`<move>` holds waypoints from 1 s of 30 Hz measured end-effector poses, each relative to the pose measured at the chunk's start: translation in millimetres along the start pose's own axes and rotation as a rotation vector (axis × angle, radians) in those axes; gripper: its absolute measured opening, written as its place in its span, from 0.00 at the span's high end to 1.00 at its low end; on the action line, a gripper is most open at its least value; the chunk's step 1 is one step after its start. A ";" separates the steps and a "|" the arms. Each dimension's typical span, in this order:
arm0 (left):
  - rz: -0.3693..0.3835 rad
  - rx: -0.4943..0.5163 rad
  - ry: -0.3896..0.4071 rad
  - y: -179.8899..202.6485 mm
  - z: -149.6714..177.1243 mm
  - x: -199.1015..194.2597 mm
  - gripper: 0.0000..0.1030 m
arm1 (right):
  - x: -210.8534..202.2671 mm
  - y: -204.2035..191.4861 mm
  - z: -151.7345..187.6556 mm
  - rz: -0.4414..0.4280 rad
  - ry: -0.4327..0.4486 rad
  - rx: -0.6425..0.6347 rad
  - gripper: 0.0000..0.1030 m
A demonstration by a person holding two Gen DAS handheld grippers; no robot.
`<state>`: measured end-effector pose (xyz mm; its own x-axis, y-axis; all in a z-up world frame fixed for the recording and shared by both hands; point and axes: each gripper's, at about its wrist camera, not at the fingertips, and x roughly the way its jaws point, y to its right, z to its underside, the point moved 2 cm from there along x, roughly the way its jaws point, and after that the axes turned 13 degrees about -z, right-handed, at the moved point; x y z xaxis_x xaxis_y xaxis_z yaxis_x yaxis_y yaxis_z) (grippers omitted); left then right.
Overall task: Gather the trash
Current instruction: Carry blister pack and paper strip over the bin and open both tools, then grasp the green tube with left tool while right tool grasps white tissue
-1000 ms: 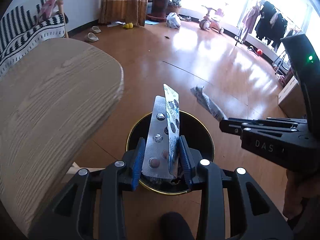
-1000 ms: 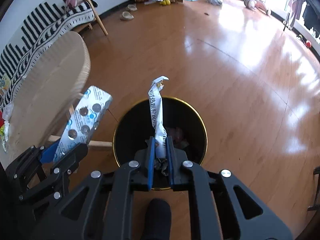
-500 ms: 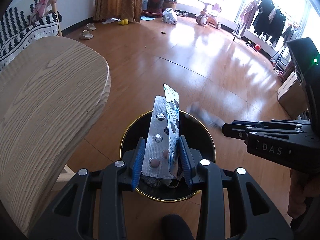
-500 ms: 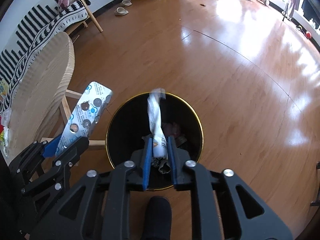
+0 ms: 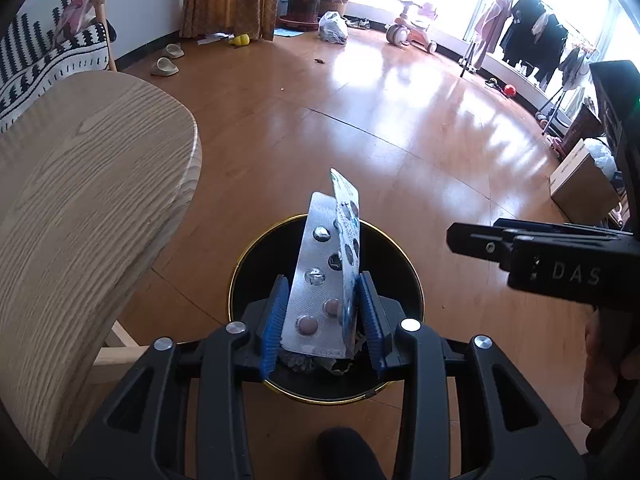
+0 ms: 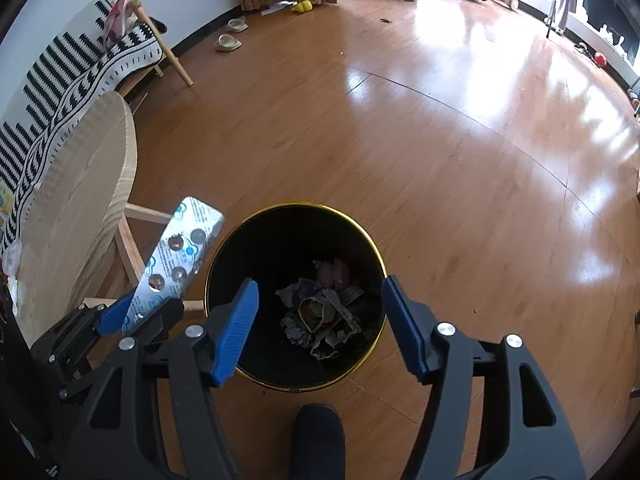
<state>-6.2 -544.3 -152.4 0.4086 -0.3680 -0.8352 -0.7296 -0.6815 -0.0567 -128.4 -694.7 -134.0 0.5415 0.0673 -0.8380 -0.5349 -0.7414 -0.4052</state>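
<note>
My left gripper [image 5: 322, 312] is shut on two silver blister packs [image 5: 326, 264] that stand upright between its blue pads, above the black bin with a gold rim [image 5: 240, 268]. From the right wrist view the packs [image 6: 176, 264] and the left gripper [image 6: 136, 312] sit at the bin's left edge. My right gripper [image 6: 320, 284] hangs over the bin [image 6: 296, 205] with its jaws opening and nothing between them. Crumpled paper trash [image 6: 320, 316] lies at the bin's bottom. The right gripper [image 5: 454, 238] shows side-on at right in the left wrist view.
A round wooden table [image 5: 80, 200] stands close on the left, its legs [image 6: 128, 248] beside the bin. A striped-blanket chair [image 6: 80, 76] is behind it. A cardboard box [image 5: 580, 188] is at right; slippers [image 5: 164, 66] and a tricycle [image 5: 408, 32] are far back.
The right gripper's jaws have spread wide and the rolled white wrapper they held has dropped into the bin. The left gripper still holds the blister packs, a little lower over the bin.
</note>
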 end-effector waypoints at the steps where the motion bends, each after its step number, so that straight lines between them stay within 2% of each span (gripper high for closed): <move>1: -0.001 -0.002 0.004 0.1 0.0 -0.5 0.62 | -2.1 0.9 -0.6 0.002 0.009 0.004 0.37; 2: 0.008 -0.006 0.005 -0.3 -0.2 -0.9 0.50 | -4.2 1.6 -1.2 0.002 0.016 0.010 0.36; 4: 0.014 -0.017 0.017 -0.1 0.2 -4.2 0.39 | -6.9 3.3 -1.5 0.002 0.026 0.016 0.36; 7: 0.017 -0.011 0.027 -1.0 -0.5 -8.6 0.37 | -8.3 2.8 -3.0 0.006 0.032 0.018 0.36; 9: 0.009 -0.014 0.034 -4.2 -0.1 -13.0 0.34 | -8.9 -0.7 -3.8 0.004 0.035 0.018 0.36; 11: 0.002 -0.025 0.043 -9.7 -0.9 -19.0 0.26 | -9.7 -5.2 -4.1 0.002 0.042 0.012 0.33; 17: -0.035 -0.112 0.088 -56.0 0.8 -53.4 0.13 | -15.9 -41.1 -6.2 -0.021 0.091 -0.031 0.27; 20: -0.094 -0.166 0.117 -100.5 5.4 -76.0 0.10 | -12.4 -75.5 -8.1 -0.050 0.108 -0.070 0.20; 24: -0.202 -0.304 0.130 -188.8 24.3 -104.0 0.10 | 2.8 -136.6 -6.8 -0.096 0.096 -0.146 0.20; 26: -0.269 -0.373 0.124 -231.7 39.0 -116.3 0.10 | 13.8 -175.4 -3.8 -0.126 0.080 -0.194 0.20; 30: -0.453 -0.543 0.101 -336.8 86.4 -145.9 0.10 | 36.1 -256.2 7.2 -0.186 0.037 -0.305 0.20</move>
<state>132.5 -206.5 -58.7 0.6751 -0.0134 -0.7376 -0.1105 -0.9904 -0.0832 23.4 -497.5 -63.1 0.6377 0.1994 -0.7440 -0.2097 -0.8845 -0.4167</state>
